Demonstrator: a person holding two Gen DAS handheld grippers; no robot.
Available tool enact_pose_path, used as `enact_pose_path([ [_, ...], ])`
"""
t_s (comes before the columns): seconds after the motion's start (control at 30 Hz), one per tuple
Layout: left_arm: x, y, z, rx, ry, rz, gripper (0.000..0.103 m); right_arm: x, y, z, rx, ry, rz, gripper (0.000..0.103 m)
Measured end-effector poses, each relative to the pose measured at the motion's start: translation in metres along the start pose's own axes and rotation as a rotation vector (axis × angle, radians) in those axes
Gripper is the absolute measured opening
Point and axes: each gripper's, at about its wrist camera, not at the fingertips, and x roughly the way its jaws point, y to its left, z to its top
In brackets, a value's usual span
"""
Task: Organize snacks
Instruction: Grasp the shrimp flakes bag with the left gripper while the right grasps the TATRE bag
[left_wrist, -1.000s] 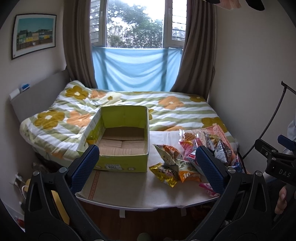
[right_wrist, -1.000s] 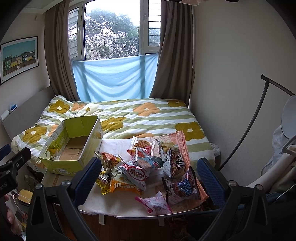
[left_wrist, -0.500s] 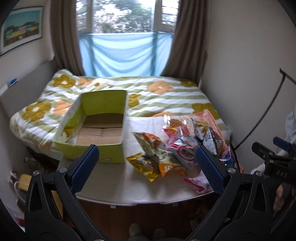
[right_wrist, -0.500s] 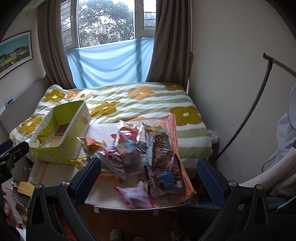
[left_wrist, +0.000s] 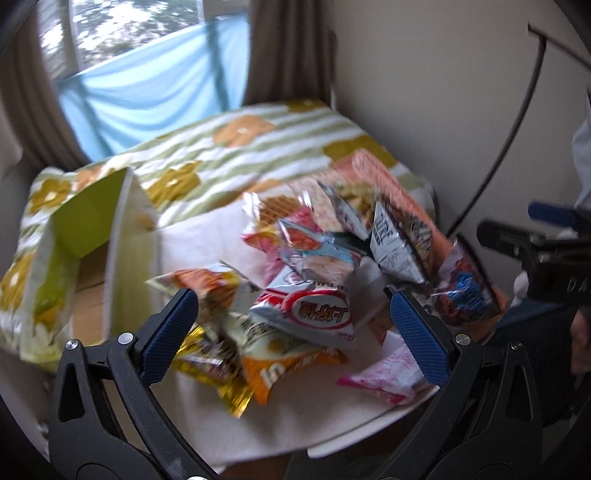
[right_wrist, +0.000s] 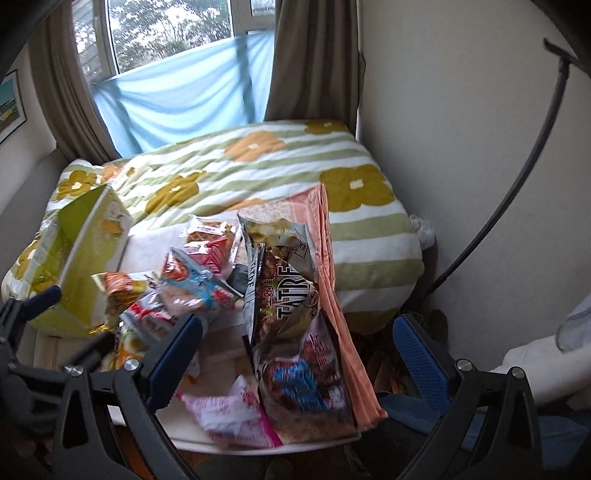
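Note:
A heap of several snack bags lies on the white table (left_wrist: 303, 424). A silver bag with a red oval (left_wrist: 314, 314) sits in the middle, over an orange bag (left_wrist: 280, 369) and a gold bag (left_wrist: 218, 369). A yellow-green cardboard box (left_wrist: 88, 229), open and empty, stands at the left. My left gripper (left_wrist: 295, 328) is open, just short of the silver bag. My right gripper (right_wrist: 299, 354) is open above a dark bag (right_wrist: 284, 295) and a pink bag (right_wrist: 229, 413). The box (right_wrist: 88, 240) is at the left in the right wrist view.
A bed with a striped flower quilt (right_wrist: 258, 166) lies behind the table. A salmon flat pack (right_wrist: 332, 280) leans at the table's right edge. A wall and a black curved pole (right_wrist: 517, 184) are at the right. The other gripper (left_wrist: 539, 251) shows at the left view's right edge.
Both grippers have moved forward and down toward the snack heap and turned to the right. The bags now fill the space between the fingers. Both stay open.

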Motion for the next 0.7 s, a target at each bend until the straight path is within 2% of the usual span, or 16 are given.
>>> enact_pose_path([
  [0.3, 0.077, -0.023, 0.002, 0.178, 0.089, -0.042, 0.103, 0.082, 0.005, 0.023, -0.014, 0.145, -0.004, 0.103],
  [0.53, 0.107, -0.026, 0.002, 0.211, 0.153, -0.051, 0.102, 0.122, 0.017, 0.027, -0.046, 0.234, -0.006, 0.102],
  [0.7, 0.128, -0.022, 0.004, 0.229, 0.202, -0.054, 0.091, 0.138, 0.021, 0.026, -0.042, 0.278, 0.001, 0.101],
])
